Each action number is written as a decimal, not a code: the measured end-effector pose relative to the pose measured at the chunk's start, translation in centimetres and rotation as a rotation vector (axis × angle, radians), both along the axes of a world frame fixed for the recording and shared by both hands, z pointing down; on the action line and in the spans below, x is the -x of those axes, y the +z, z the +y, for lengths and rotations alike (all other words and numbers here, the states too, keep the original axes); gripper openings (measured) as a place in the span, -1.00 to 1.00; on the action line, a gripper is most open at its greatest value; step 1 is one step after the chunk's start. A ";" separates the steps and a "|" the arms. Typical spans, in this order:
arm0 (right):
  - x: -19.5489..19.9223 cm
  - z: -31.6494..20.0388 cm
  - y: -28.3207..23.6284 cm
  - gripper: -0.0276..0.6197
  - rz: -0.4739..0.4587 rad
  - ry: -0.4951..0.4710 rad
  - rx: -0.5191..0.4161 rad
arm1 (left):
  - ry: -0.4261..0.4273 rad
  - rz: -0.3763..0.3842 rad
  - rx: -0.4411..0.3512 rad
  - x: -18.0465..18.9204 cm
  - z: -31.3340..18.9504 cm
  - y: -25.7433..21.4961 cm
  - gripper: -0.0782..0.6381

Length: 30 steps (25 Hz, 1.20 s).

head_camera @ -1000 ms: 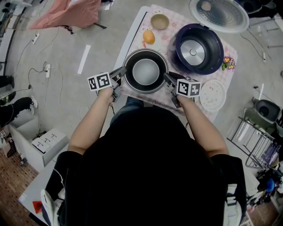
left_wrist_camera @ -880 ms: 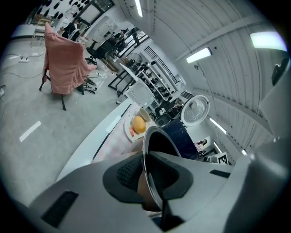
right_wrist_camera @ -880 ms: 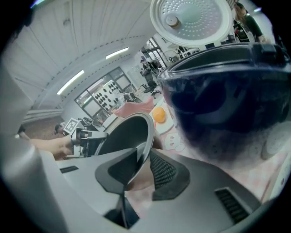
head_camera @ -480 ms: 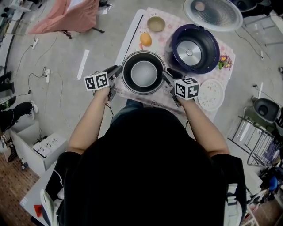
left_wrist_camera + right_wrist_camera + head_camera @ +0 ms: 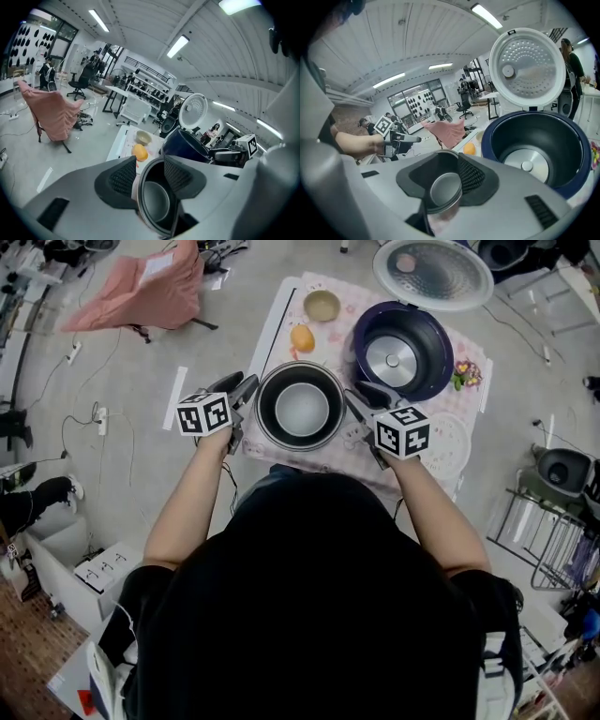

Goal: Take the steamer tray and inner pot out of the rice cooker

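As both pairs of jaws spread open, the inner pot (image 5: 302, 409) sits upright on the cloth-covered table (image 5: 283, 310), outside the rice cooker (image 5: 403, 350).
At far left, a pink cloth (image 5: 141, 282) hangs over a chair. Next, the left gripper (image 5: 246, 386) points at the pot's left edge; its jaws are about half open and widening, with the pot's rim showing in the gap and its pads (image 5: 123, 177) not pressing on it. Behind the dark pot lie an orange fruit (image 5: 302, 337) and a small bowl (image 5: 322, 305). The right gripper (image 5: 354, 396) sits at the pot's right edge, its jaws also opening around the rim without clamping it. Further right stands the dark blue cooker, with its lid (image 5: 433, 273) raised and heating plate showing. The white steamer tray (image 5: 450, 444) lies flat nearby, partly hidden behind the right gripper.
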State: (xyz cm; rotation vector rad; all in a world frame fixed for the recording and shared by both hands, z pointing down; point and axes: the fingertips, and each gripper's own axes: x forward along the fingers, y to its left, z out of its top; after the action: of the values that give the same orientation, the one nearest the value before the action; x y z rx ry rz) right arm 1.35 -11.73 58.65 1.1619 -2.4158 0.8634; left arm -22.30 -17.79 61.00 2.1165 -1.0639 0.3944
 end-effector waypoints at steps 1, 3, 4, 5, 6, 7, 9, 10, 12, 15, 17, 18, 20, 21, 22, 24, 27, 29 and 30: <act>-0.2 -0.1 -0.6 -0.49 0.000 0.004 -0.009 | 0.009 0.003 -0.017 -0.6 -0.2 -0.7 -0.24; -0.6 -0.3 -1.8 -0.49 -0.001 0.016 -0.030 | 0.031 0.009 -0.050 -1.6 -0.5 -2.2 -0.24; -0.7 -0.4 -2.4 -0.49 -0.003 0.025 -0.041 | 0.044 0.010 -0.065 -2.0 -0.7 -2.9 -0.23; -0.9 -0.6 -2.9 -0.49 -0.006 0.036 -0.051 | 0.057 0.010 -0.080 -2.4 -1.0 -3.6 -0.23; -1.2 -0.7 -3.4 -0.49 -0.009 0.049 -0.060 | 0.073 0.010 -0.094 -3.0 -1.2 -4.2 -0.23; -1.6 -0.8 -3.7 -0.49 -0.010 0.063 -0.067 | 0.091 0.010 -0.108 -3.6 -1.3 -4.7 -0.23; -2.3 -0.7 -4.3 -0.49 -0.010 0.087 -0.078 | 0.126 0.010 -0.129 -4.8 -1.5 -5.3 -0.23; -2.7 -0.7 -4.6 -0.49 -0.009 0.097 -0.082 | 0.141 0.009 -0.134 -5.4 -1.6 -5.4 -0.22; -3.4 -0.6 -5.0 -0.49 -0.009 0.117 -0.089 | 0.163 0.012 -0.139 -6.4 -1.8 -5.5 -0.22; -4.5 -0.3 -5.8 -0.49 -0.008 0.151 -0.103 | 0.197 0.018 -0.157 -8.1 -2.1 -6.0 -0.22; -5.4 0.0 -6.2 -0.49 -0.005 0.174 -0.113 | 0.224 0.023 -0.166 -9.3 -2.3 -6.2 -0.22; -5.8 0.1 -6.4 -0.49 -0.002 0.186 -0.119 | 0.237 0.027 -0.167 -9.8 -2.4 -6.2 -0.22; -6.8 0.4 -6.6 -0.49 0.005 0.213 -0.130 | 0.262 0.033 -0.169 -10.9 -2.5 -6.2 -0.22; -7.3 0.6 -6.8 -0.49 0.008 0.226 -0.134 | 0.274 0.034 -0.173 -11.4 -2.5 -6.2 -0.22; -7.9 0.9 -6.9 -0.49 0.010 0.239 -0.138 | 0.285 0.035 -0.178 -11.9 -2.5 -6.4 -0.22; -9.0 1.3 -7.2 -0.49 0.016 0.263 -0.142 | 0.307 0.038 -0.187 -13.0 -2.4 -6.8 -0.22; -10.5 2.0 -7.6 -0.49 0.022 0.301 -0.147 | 0.343 0.042 -0.198 -14.7 -2.5 -7.2 -0.22; -11.5 2.4 -7.7 -0.49 0.025 0.327 -0.149 | 0.369 0.045 -0.206 -15.9 -2.5 -7.4 -0.22; -12.0 2.6 -7.7 -0.49 0.026 0.339 -0.150 | 0.382 0.045 -0.209 -16.4 -2.5 -7.4 -0.22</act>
State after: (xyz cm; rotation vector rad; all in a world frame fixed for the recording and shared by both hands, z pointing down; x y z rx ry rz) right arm 13.32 -9.14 50.96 1.6622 -2.3322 0.7630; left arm -5.89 -20.29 53.59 2.5106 -0.6963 0.4277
